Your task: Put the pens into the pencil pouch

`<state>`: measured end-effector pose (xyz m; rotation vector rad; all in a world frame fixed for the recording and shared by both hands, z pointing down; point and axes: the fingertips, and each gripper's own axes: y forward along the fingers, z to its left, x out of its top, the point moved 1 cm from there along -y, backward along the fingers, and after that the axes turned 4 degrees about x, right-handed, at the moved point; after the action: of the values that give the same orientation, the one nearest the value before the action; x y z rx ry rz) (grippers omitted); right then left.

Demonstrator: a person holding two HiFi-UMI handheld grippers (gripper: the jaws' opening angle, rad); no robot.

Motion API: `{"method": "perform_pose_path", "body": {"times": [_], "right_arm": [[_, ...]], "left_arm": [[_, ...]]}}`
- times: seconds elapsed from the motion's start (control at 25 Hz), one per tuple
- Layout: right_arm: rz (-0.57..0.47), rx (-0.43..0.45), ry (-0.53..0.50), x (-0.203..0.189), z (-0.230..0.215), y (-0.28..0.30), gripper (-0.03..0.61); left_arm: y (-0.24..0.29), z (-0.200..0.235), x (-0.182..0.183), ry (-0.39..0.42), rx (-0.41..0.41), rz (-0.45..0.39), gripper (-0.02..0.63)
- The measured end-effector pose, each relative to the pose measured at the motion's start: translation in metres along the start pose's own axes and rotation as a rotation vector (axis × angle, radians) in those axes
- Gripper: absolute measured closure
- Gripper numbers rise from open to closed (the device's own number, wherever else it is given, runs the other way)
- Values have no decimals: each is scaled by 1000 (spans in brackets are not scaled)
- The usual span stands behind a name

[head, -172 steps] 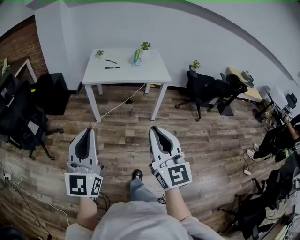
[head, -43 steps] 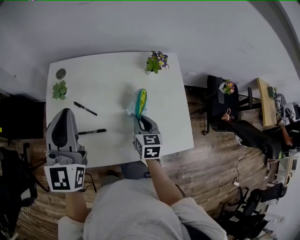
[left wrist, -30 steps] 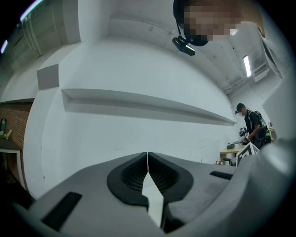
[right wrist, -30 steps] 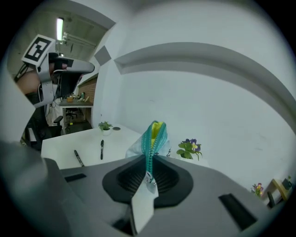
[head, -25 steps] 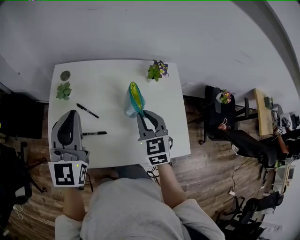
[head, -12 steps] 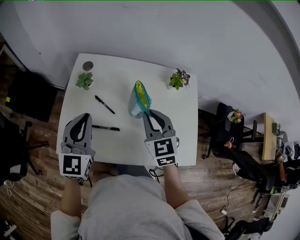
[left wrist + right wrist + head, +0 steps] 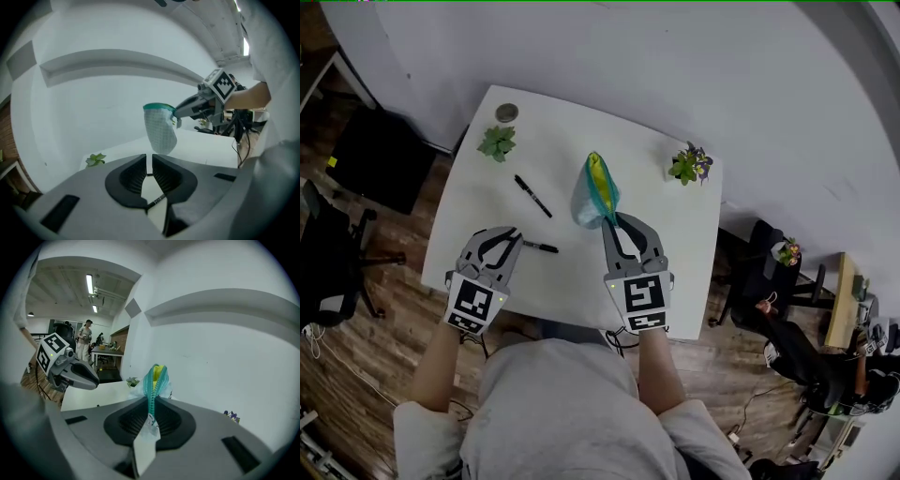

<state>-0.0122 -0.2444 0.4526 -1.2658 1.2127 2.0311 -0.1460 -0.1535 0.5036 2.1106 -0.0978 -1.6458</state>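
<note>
Black far pen [image 7: 532, 196] & near pen [image 7: 543, 248] both on table [image 7: 572, 131]; 0 in pouch [image 7: 592, 192]. R claw [image 7: 623, 225] grasping pouch; L claw [image 7: 508, 236] clenched, empty.

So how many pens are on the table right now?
2. One pen lies left of the pouch; the second pen by the left gripper's tips. The pouch may hide more.

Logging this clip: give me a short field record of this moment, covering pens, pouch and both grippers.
table: white table, with leafy plant and flowering plant
pens: far pen and near pen, both black, lying on the table, outside the pouch
pouch: pencil pouch held up by its zipper end
right gripper: jaws shut on the pencil pouch
left gripper: jaws together, holding nothing, over the near pen
</note>
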Motion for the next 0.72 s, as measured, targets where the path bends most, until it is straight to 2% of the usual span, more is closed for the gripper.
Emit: {"method": "perform_pose_path", "body": {"times": [0.08,0.16,0.32,0.72], "right_arm": [[1,9,-1,-1,-1,1,520],[2,20,-3,-2,-2,3,520],[5,40,-8,-4,-1,5,520],[16,89,-23,-15,-2,4,520]], "left_arm": [[10,-9,-11,65,-84,59,570],[19,-19,-25,138,-174,134,517],[33,-33,-57,319,-315,284,508],[60,-51,-103,521,-539,508,505]]}}
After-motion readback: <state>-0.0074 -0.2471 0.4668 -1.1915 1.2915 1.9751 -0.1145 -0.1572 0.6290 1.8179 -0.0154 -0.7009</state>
